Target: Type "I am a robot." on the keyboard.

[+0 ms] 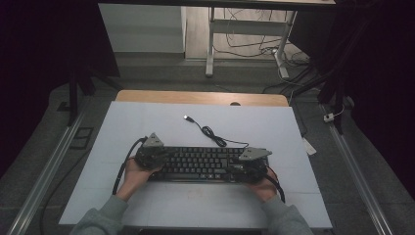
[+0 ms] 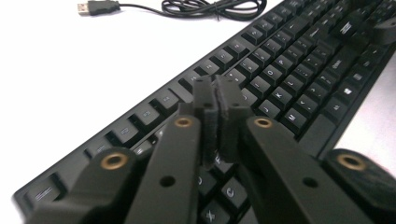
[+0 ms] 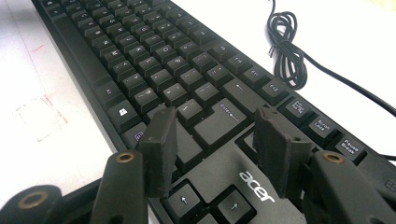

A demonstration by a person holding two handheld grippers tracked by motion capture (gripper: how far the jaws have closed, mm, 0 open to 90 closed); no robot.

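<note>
A black keyboard (image 1: 200, 164) lies across the near middle of the white mat (image 1: 147, 122). Its cable coils behind it (image 1: 211, 132) and ends in a USB plug (image 1: 187, 117). My left gripper (image 1: 159, 159) hovers at the keyboard's left end. In the left gripper view its pads (image 2: 218, 98) stand together above the letter keys (image 2: 275, 74), with nothing between them. My right gripper (image 1: 244, 167) is at the keyboard's right end. Its jaws (image 3: 215, 123) stand apart over the Enter key (image 3: 224, 119) and the arrow keys (image 3: 184, 200), gripping nothing.
The coiled cable (image 3: 287, 46) lies on the mat just beyond the function keys, and the plug (image 2: 86, 7) points away from the keyboard. A wooden table edge (image 1: 200, 97) shows behind the mat. Metal rails (image 1: 49, 171) run along both sides, and desk legs (image 1: 210, 44) stand farther back.
</note>
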